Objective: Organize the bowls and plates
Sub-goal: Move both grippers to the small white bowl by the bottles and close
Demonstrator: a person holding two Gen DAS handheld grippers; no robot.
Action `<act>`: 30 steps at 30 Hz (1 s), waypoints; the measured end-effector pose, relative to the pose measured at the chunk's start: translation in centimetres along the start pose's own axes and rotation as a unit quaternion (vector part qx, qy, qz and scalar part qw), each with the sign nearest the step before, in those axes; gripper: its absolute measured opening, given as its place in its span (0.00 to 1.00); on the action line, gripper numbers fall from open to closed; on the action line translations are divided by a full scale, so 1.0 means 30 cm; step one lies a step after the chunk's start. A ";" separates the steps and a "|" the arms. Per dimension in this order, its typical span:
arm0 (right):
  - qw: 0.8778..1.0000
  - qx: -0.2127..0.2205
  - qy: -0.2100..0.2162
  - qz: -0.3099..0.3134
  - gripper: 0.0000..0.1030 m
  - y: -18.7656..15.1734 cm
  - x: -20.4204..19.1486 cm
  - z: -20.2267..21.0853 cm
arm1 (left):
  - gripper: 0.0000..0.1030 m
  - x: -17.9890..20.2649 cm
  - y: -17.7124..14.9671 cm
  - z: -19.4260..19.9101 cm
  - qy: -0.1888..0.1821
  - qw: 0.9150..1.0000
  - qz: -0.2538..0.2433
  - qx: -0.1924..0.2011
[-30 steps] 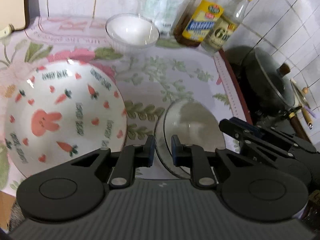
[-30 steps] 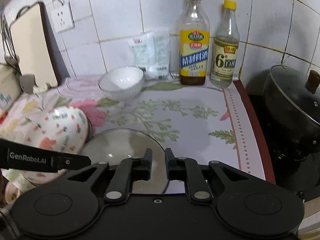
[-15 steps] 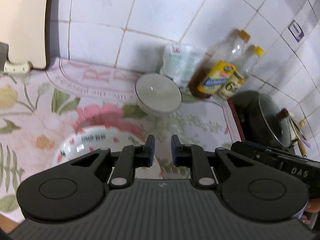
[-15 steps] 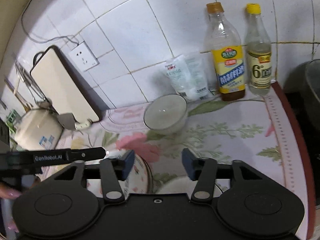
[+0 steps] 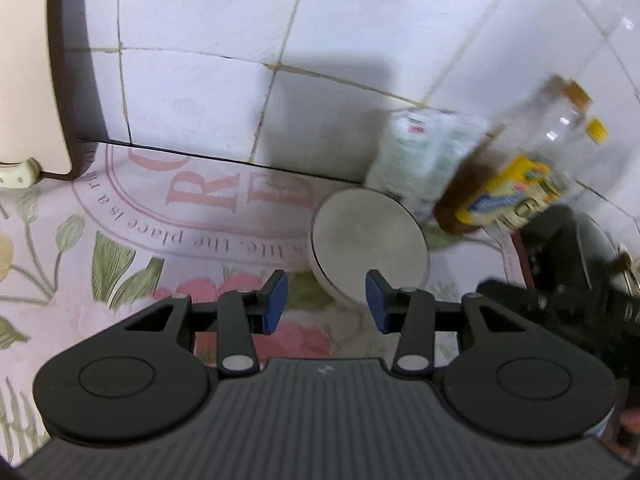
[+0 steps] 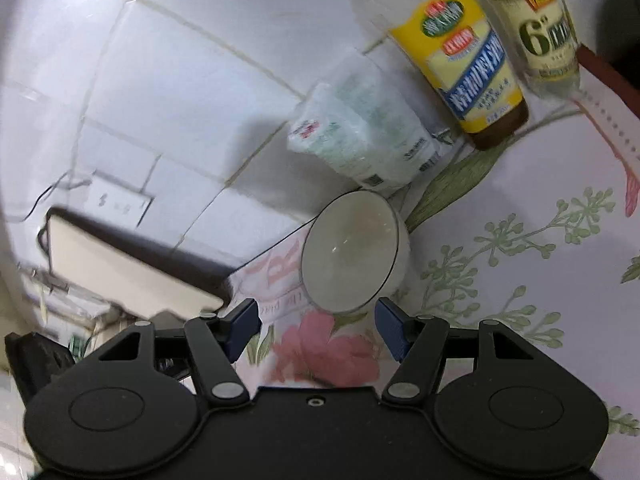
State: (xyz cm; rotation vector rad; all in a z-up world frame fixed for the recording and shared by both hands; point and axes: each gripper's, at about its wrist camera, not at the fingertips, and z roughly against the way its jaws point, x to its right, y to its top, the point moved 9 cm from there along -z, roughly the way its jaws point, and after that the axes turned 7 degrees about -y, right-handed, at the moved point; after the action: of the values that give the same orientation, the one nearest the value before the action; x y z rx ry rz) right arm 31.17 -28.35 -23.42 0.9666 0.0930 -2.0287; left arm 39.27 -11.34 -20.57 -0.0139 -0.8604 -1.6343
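Small bowl (image 5: 368, 244) on the floral mat (image 5: 132, 240), just ahead of the left gripper (image 5: 327, 300) and of the right gripper (image 6: 318, 328), nothing between either pair of opening jaws. Behind the bowl, against the tiled wall (image 5: 224, 40): a packet (image 6: 364, 128), then two bottles (image 6: 476, 64) to its right. Cutting board (image 5: 28, 64) far left, leaning on the wall.

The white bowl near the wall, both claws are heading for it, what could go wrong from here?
1. The white bowl sits close to the plastic bag and the bottles; a wide reach might knock them over.
2. The left claw and right claw, both opening and empty, aim at one bowl and might collide.
3. Both views are blurred, so a grab could miss the rim.
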 end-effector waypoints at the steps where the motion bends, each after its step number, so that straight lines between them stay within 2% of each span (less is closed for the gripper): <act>1: 1.000 0.000 -0.009 0.000 0.68 0.009 0.007 -0.020 | 0.41 -0.010 0.011 -0.022 -0.002 1.000 0.002 -0.005; 6: 0.998 -0.005 -0.057 0.005 0.68 0.064 0.056 -0.133 | 0.40 -0.052 0.027 -0.126 0.015 1.000 0.002 -0.028; 10: 0.996 -0.018 -0.082 0.006 0.68 0.081 0.080 -0.217 | 0.36 -0.057 0.007 -0.189 0.005 0.999 0.009 -0.045; 11: 0.996 -0.021 -0.087 0.007 0.68 0.082 0.085 -0.233 | 0.29 -0.056 0.002 -0.199 0.004 0.999 0.007 -0.047; 14: 0.995 -0.033 -0.098 0.004 0.66 0.075 0.098 -0.275 | 0.17 -0.055 -0.009 -0.230 0.010 0.998 0.005 -0.057; 16: 0.994 -0.040 -0.097 -0.004 0.58 0.070 0.110 -0.292 | 0.12 -0.056 -0.012 -0.243 0.000 0.998 0.020 -0.059; 18: 0.994 -0.045 -0.101 -0.005 0.47 0.062 0.118 -0.311 | 0.12 -0.057 -0.013 -0.246 0.006 0.998 0.025 -0.058; 21: 0.988 -0.044 -0.145 0.007 0.39 0.058 0.150 -0.330 | 0.11 -0.046 -0.017 -0.246 0.018 0.998 0.016 -0.055; 22: 0.989 -0.041 -0.142 0.013 0.34 0.059 0.145 -0.329 | 0.11 -0.038 -0.020 -0.246 0.025 0.998 0.007 -0.056; 23: 0.990 -0.040 -0.130 0.017 0.19 0.059 0.139 -0.329 | 0.11 -0.029 -0.023 -0.243 0.031 0.998 -0.001 -0.055; 24: 0.992 -0.042 -0.121 0.013 0.20 0.056 0.133 -0.326 | 0.11 -0.021 -0.026 -0.241 0.034 0.998 -0.005 -0.056; 27: 0.989 -0.036 -0.143 0.031 0.19 0.043 0.123 -0.310 | 0.11 0.002 -0.046 -0.223 0.037 0.998 -0.012 -0.058; 30: 0.988 -0.029 -0.147 0.036 0.20 0.018 0.108 -0.252 | 0.11 0.030 -0.071 -0.172 0.027 0.998 -0.015 -0.056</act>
State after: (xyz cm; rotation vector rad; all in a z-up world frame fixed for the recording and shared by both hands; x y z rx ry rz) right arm 35.04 -27.86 -30.69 0.6171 -0.0401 -2.0673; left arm 39.48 -14.86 -25.00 -0.0343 -0.7307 -1.7009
